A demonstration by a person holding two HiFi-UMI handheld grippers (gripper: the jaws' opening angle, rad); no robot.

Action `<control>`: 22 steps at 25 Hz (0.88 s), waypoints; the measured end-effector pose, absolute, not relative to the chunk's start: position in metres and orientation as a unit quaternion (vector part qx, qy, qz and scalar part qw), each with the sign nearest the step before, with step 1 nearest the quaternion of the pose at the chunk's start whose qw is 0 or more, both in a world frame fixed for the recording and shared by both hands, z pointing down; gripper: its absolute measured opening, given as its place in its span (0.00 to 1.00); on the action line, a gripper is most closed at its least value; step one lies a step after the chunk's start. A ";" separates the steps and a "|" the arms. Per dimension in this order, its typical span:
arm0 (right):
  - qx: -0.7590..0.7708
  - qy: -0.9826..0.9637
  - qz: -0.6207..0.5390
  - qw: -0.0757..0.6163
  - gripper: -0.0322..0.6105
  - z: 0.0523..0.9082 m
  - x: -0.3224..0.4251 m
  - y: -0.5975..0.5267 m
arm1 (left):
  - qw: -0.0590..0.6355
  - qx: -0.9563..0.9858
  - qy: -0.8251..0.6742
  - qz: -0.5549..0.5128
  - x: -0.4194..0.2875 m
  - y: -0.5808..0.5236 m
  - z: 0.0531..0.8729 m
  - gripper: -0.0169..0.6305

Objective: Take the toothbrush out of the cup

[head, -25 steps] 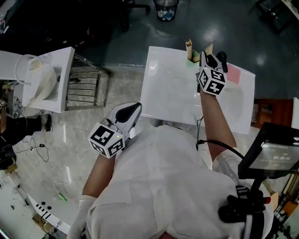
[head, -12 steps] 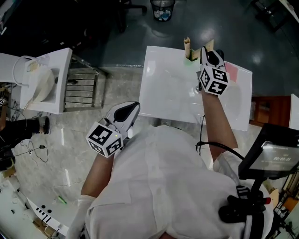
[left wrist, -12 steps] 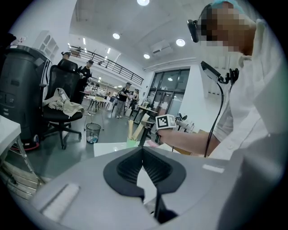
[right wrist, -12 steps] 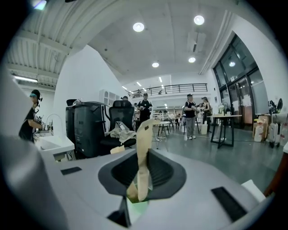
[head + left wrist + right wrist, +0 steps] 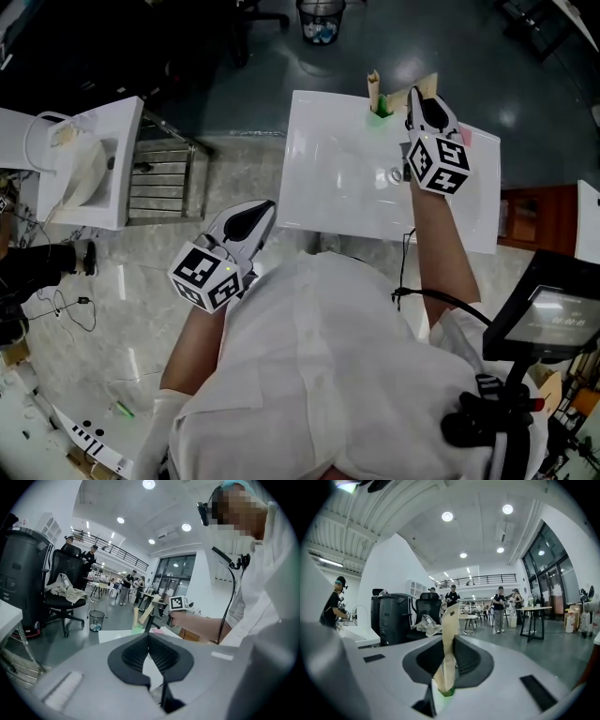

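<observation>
Noted: right hand-held gripper (image 5: 449, 660) clamped on paper-wrapped toothbrush (image 5: 449, 630) beside cup (image 5: 380, 111); left hand-held gripper (image 5: 150, 656) jaws together, empty. Judged light, stiff, slippery; hold mid-handle.

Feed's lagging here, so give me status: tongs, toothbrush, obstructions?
Left tongs shut, empty. Right tongs clamped on toothbrush by green cup; clear of rim, can't tell. Another stick stands in cup.

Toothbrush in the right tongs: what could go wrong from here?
The toothbrush is pinched only by a narrow stretch in the right tongs, so it may slip or swing. The green cup sits at the counter's far edge, unsteadied; the left tongs are shut, away from it. A snag could tip it.
</observation>
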State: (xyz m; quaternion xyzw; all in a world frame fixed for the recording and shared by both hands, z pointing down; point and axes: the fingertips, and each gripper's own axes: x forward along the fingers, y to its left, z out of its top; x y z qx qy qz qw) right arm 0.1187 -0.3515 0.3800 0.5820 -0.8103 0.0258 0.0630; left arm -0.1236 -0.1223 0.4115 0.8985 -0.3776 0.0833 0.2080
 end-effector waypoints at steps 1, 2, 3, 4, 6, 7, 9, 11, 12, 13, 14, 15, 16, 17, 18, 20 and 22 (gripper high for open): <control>0.581 -0.811 0.026 0.061 0.12 0.377 0.119 -0.349 | 0.208 0.898 -0.379 0.082 -0.125 -0.123 0.411 0.04; 0.581 -0.811 0.026 0.060 0.12 0.374 0.121 -0.346 | 0.207 0.898 -0.379 0.082 -0.126 -0.124 0.411 0.04; 0.580 -0.812 0.026 0.060 0.12 0.373 0.123 -0.344 | 0.208 0.898 -0.379 0.082 -0.126 -0.125 0.412 0.04; 0.580 -0.812 0.028 0.060 0.12 0.372 0.125 -0.342 | 0.208 0.898 -0.378 0.082 -0.126 -0.126 0.413 0.04; 0.580 -0.812 0.029 0.062 0.12 0.371 0.128 -0.338 | 0.209 0.899 -0.377 0.081 -0.126 -0.128 0.414 0.04; 0.580 -0.812 0.030 0.064 0.12 0.371 0.129 -0.334 | 0.208 0.900 -0.375 0.080 -0.127 -0.127 0.414 0.04; 0.581 -0.810 0.028 0.069 0.12 0.369 0.130 -0.322 | 0.206 0.902 -0.372 0.079 -0.130 -0.123 0.413 0.04; 0.582 -0.809 0.028 0.073 0.12 0.367 0.130 -0.307 | 0.204 0.904 -0.368 0.077 -0.135 -0.117 0.413 0.04; 0.582 -0.809 0.030 0.075 0.12 0.367 0.129 -0.300 | 0.204 0.905 -0.367 0.076 -0.137 -0.114 0.412 0.04; 0.582 -0.809 0.032 0.076 0.12 0.367 0.129 -0.292 | 0.203 0.906 -0.365 0.075 -0.139 -0.112 0.412 0.04; 0.581 -0.809 0.033 0.079 0.12 0.367 0.127 -0.286 | 0.203 0.907 -0.362 0.075 -0.141 -0.110 0.412 0.04; 0.580 -0.810 0.034 0.083 0.12 0.367 0.125 -0.279 | 0.204 0.908 -0.359 0.074 -0.142 -0.108 0.412 0.04; 0.577 -0.811 0.034 0.086 0.12 0.368 0.121 -0.272 | 0.204 0.909 -0.356 0.073 -0.144 -0.106 0.413 0.04; 0.575 -0.813 0.035 0.089 0.12 0.369 0.118 -0.265 | 0.204 0.910 -0.353 0.073 -0.145 -0.104 0.414 0.04; 0.573 -0.814 0.037 0.092 0.12 0.370 0.115 -0.257 | 0.205 0.912 -0.349 0.073 -0.145 -0.101 0.415 0.04; 0.569 -0.815 0.044 0.098 0.12 0.375 0.109 -0.242 | 0.205 0.915 -0.340 0.072 -0.145 -0.095 0.417 0.04; 0.564 -0.818 0.049 0.103 0.12 0.378 0.102 -0.228 | 0.205 0.917 -0.334 0.072 -0.148 -0.090 0.417 0.04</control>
